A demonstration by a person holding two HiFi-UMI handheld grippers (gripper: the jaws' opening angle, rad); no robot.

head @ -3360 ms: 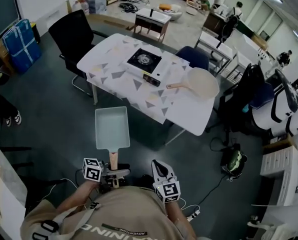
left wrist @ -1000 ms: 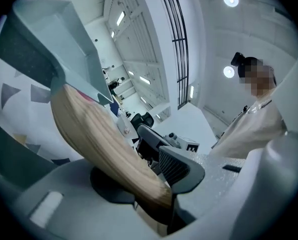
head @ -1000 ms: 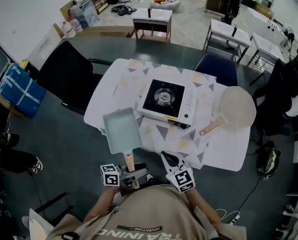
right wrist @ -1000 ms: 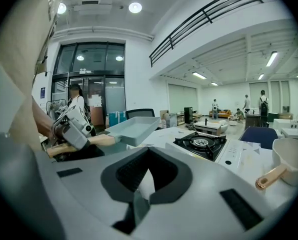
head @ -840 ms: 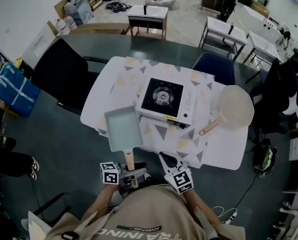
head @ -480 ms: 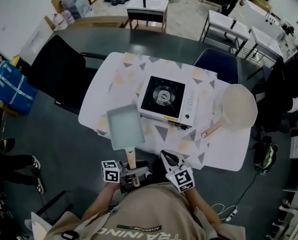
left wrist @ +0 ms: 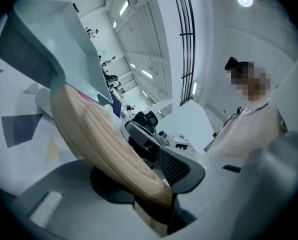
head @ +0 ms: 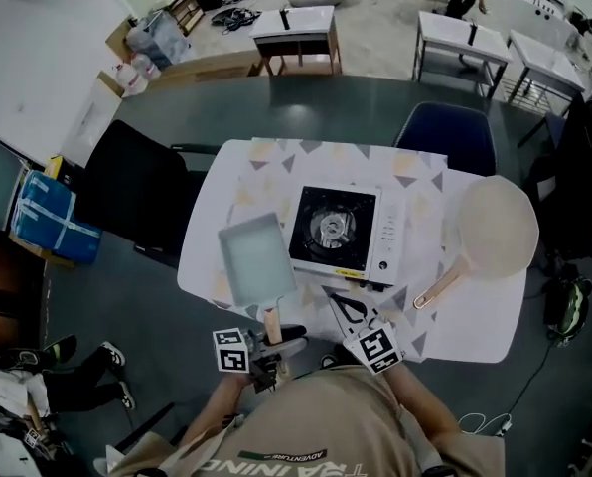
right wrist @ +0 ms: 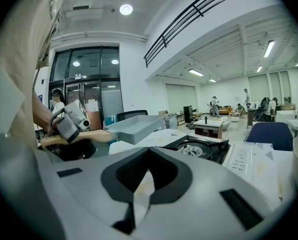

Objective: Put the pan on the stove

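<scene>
Firmly, left tongs (head: 274,343) clamp the pan (head: 257,259) by its handle; right tongs (head: 344,308) closed, empty.

Shirt (head: 306,420): is showing the printed word "ADVENTURE", upside down, near the head view's bottom edge.
Elsewhere: nothing legible is showing.

light: bright, even, from ceiling lamps (right wrist: 126,9) | shadows: soft | edges: fisheye-bent, dark-vignetted | foreground: blurred
</scene>
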